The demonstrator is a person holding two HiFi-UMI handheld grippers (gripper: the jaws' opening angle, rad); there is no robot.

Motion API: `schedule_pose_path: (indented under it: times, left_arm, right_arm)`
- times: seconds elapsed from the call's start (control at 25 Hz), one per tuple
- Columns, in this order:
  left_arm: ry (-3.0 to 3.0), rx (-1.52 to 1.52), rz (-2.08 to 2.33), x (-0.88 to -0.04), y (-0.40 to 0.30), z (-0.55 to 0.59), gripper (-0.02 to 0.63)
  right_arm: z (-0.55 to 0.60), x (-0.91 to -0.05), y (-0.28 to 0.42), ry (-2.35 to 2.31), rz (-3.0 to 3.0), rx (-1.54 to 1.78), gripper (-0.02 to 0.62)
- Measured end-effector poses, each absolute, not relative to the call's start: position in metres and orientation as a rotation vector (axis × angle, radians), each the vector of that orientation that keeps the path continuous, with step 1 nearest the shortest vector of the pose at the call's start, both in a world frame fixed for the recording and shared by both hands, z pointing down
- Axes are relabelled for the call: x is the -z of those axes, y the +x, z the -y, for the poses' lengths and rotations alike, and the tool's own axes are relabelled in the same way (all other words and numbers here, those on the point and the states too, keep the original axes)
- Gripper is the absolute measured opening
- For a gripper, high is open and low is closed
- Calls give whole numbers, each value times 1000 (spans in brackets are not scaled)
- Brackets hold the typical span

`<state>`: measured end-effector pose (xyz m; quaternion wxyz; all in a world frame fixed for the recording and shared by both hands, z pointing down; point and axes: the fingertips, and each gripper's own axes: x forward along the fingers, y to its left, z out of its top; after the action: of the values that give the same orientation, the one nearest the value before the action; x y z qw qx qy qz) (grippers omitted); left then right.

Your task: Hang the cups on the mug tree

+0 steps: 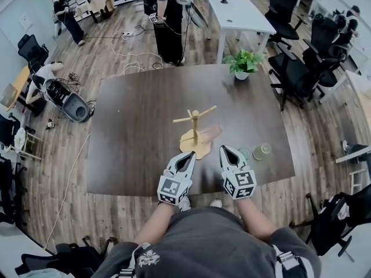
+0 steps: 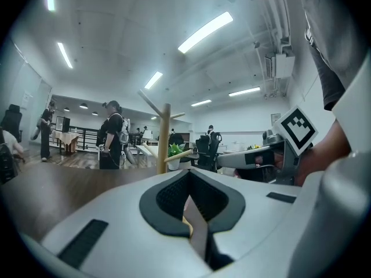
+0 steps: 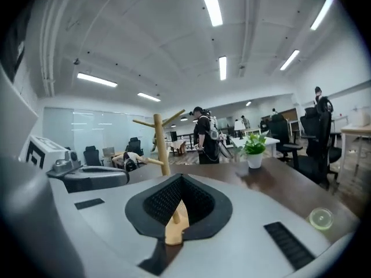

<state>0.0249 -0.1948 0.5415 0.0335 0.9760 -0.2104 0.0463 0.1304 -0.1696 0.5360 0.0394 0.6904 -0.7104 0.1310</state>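
In the head view the mug tree (image 1: 195, 131) stands on the table (image 1: 133, 126) with a green cup (image 1: 262, 151) to its right and the left gripper (image 1: 188, 157) and right gripper (image 1: 225, 149) near its base, while the left gripper view and then the right gripper view each show jaws closed together, holding nothing.
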Motion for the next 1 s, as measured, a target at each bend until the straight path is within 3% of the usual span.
schedule_pose_path:
  times: [0.48,1.0]
  left_arm:
    - [3031,-68,650,-522,4,202,5]
    - [3050,-125,447,-541,52,176,5]
  right_arm:
    - [165,-523,101,2090,2154,-250,26]
    - [137,-540,144,2230,2018,-326,26]
